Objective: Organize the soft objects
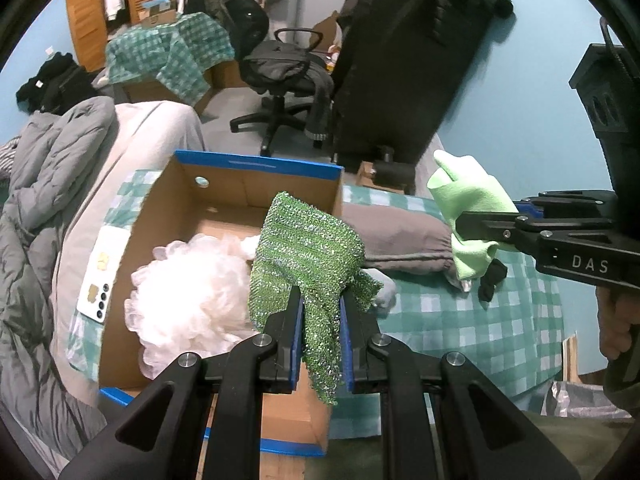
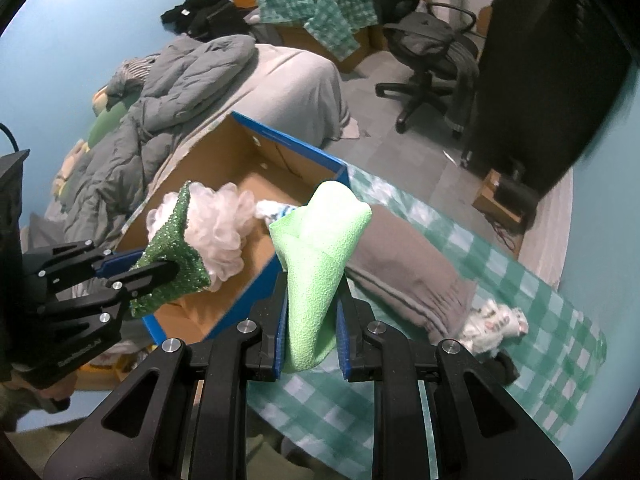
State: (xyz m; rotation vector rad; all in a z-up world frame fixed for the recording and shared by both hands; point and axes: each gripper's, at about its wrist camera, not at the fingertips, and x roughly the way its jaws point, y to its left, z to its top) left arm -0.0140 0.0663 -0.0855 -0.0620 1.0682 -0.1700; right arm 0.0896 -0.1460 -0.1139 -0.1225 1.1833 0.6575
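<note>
Left claw [image 1: 320, 312]: black, blue pads; between them sparkly dark-green mesh cloth [image 1: 308, 248]. Right claw [image 2: 312, 312]: same colours; plain pale-green cloth [image 2: 316, 256]. Beyond claws: brown box [image 1: 256, 184], blue rim; white-pink puff [image 1: 188, 300]; green-white checked bed cover [image 2: 520, 280].

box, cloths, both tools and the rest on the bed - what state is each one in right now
cardboard box: open, on the bed
white mesh pouf: inside the box
sparkly green cloth: pinched, hanging over the box
light green cloth: pinched, lifted off the bed
left tool: shut on the sparkly green cloth
right tool: shut on the light green cloth
grey folded cloth: lying on the checked sheet
printed white cloth: crumpled on the sheet
</note>
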